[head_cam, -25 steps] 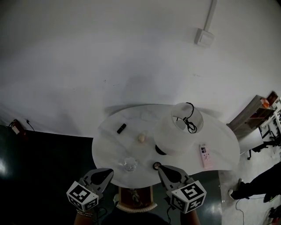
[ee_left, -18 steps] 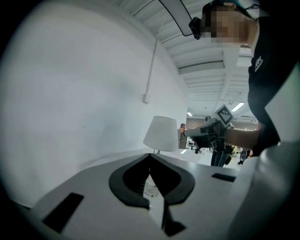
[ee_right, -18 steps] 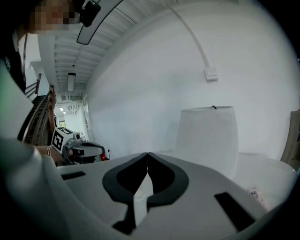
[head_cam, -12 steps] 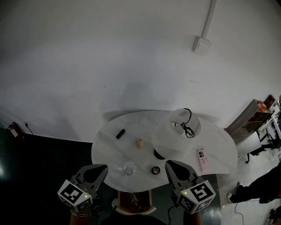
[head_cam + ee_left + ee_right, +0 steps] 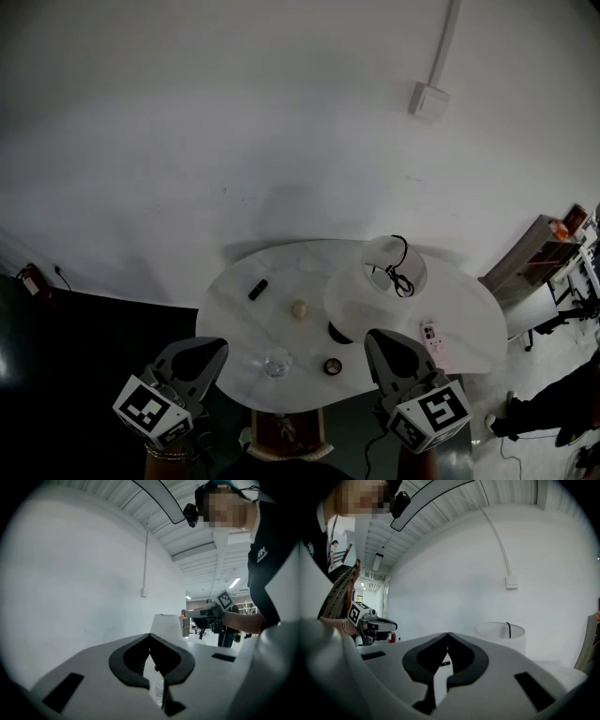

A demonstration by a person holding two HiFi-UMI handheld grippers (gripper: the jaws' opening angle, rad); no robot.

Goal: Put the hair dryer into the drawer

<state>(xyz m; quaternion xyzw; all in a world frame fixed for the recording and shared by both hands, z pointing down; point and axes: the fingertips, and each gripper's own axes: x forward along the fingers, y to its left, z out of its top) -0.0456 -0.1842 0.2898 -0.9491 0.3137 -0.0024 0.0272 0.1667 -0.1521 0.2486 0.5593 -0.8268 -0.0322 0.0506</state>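
Closest to me, the left tool (image 5: 214, 347) and the right tool (image 5: 375, 339) hover side by side at the near edge of the counter (image 5: 234, 323). Both point level towards the wall. Each tool's own view shows its jaw tips pressed together with nothing between them.

Between the two tools, below the counter's near rim, sits a brown-framed box (image 5: 286, 429), too dark for me to read its contents.

On the white oval counter, a clear glass (image 5: 276, 360) and a small round dark object (image 5: 332, 366) stand nearest, just ahead of the tools. Further in lie a pale little ball (image 5: 299, 307) and a short black stick-shaped item (image 5: 258, 289). A pink phone (image 5: 433, 339) rests towards the right end.

Beyond the ball stands a white tub (image 5: 361, 300) with a black cord (image 5: 403, 269) looped over its rim. I can't make out the hair dryer itself. The cord may be its lead, which would put it inside that tub, well apart from both tools.

Behind everything rises a plain white wall with a junction box (image 5: 429, 98) on a conduit. A wooden shelf unit (image 5: 539, 248) stands at the far right.
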